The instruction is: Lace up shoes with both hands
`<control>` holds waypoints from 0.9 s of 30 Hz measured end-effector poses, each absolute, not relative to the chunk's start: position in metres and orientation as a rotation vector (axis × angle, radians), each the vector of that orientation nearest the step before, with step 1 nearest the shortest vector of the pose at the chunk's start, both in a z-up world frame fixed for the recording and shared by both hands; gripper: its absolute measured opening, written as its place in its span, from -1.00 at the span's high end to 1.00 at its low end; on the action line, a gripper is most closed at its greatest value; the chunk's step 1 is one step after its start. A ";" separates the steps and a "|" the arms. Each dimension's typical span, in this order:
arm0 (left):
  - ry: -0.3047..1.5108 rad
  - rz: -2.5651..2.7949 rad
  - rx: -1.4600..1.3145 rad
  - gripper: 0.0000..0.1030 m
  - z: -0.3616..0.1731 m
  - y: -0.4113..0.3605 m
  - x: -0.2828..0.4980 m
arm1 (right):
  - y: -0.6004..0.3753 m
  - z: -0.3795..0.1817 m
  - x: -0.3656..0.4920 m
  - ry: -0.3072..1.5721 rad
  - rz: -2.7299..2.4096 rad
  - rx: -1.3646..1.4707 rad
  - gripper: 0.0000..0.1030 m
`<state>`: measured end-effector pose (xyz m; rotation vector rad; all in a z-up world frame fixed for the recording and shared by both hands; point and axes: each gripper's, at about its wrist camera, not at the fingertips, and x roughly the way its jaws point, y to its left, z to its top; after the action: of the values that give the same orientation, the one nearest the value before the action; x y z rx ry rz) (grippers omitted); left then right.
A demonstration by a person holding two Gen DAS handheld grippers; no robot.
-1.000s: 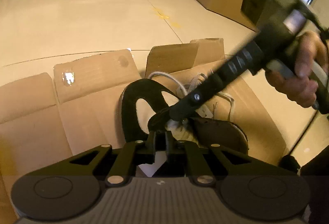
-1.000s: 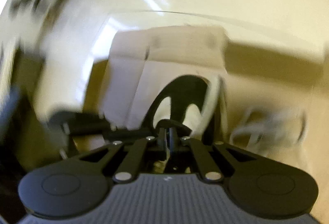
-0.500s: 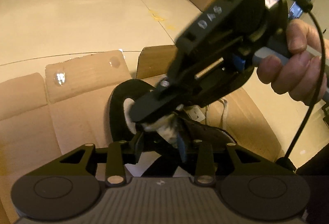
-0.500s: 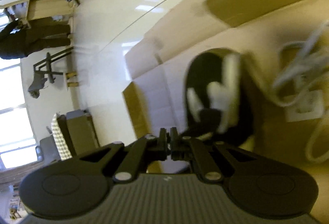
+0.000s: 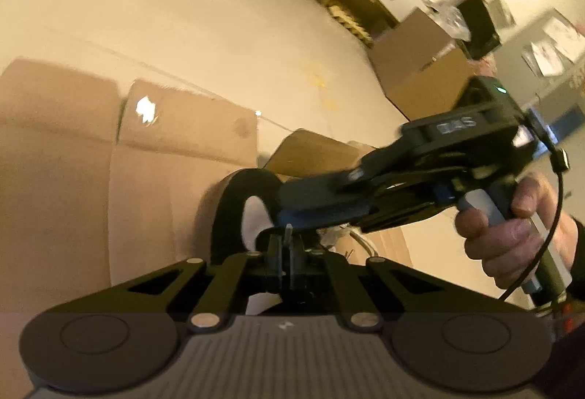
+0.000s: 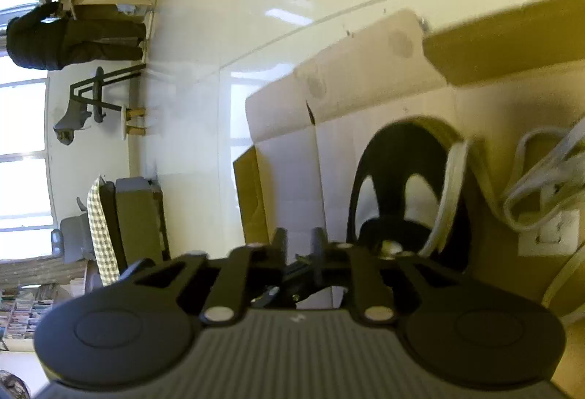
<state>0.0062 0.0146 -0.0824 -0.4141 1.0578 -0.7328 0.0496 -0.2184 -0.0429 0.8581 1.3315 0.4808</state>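
Note:
A black shoe [image 5: 230, 216] with a white lining lies on flattened cardboard [image 5: 146, 179]. My left gripper [image 5: 287, 247] is just in front of its opening. The jaws are shut, and a thin lace end [image 5: 289, 232] sticks up between the pads. A hand [image 5: 512, 234] holds my right gripper, which reaches in from the right and ends just above the left fingers. In the right wrist view my right gripper [image 6: 298, 240] has its jaws opening, with nothing between them. The shoe [image 6: 387, 157] lies to its right, with a white lace [image 6: 451, 187] along its side.
White cables and a power strip [image 6: 548, 234] lie on the cardboard [image 6: 285, 150] beside the shoe. A brown cardboard box [image 5: 420, 70] and cluttered shelves stand at the back of the shiny floor. A person in dark clothes [image 6: 73, 40] stands far off.
My left jaws, open around the white lace half a second ago, have shut on its end. My right jaws have gone from shut to open. The left wrist has rolled.

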 end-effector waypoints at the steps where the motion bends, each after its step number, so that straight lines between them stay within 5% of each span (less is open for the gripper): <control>1: 1.064 -0.724 -0.430 0.94 -0.083 0.016 0.007 | -0.219 -0.039 0.049 1.316 0.491 0.821 0.39; 9: 1.074 -0.698 -0.459 0.94 -0.069 0.020 0.005 | -0.169 0.001 0.008 1.090 0.675 -0.026 0.46; 13: 1.052 -0.711 -0.432 0.94 -0.062 0.015 0.002 | -0.149 -0.007 -0.008 1.028 0.696 -0.226 0.49; 16: 1.038 -0.719 -0.369 0.90 -0.056 0.011 0.000 | -0.145 -0.017 -0.012 0.992 0.662 -0.302 0.90; 27: 1.058 -0.733 -0.011 0.82 -0.065 -0.013 -0.012 | -0.221 -0.015 0.028 1.133 0.553 0.458 0.96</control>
<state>-0.0124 -0.0126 -0.0653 -0.0112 1.0577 -0.7325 0.0279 -0.2214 -0.0152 0.4578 1.1325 0.5529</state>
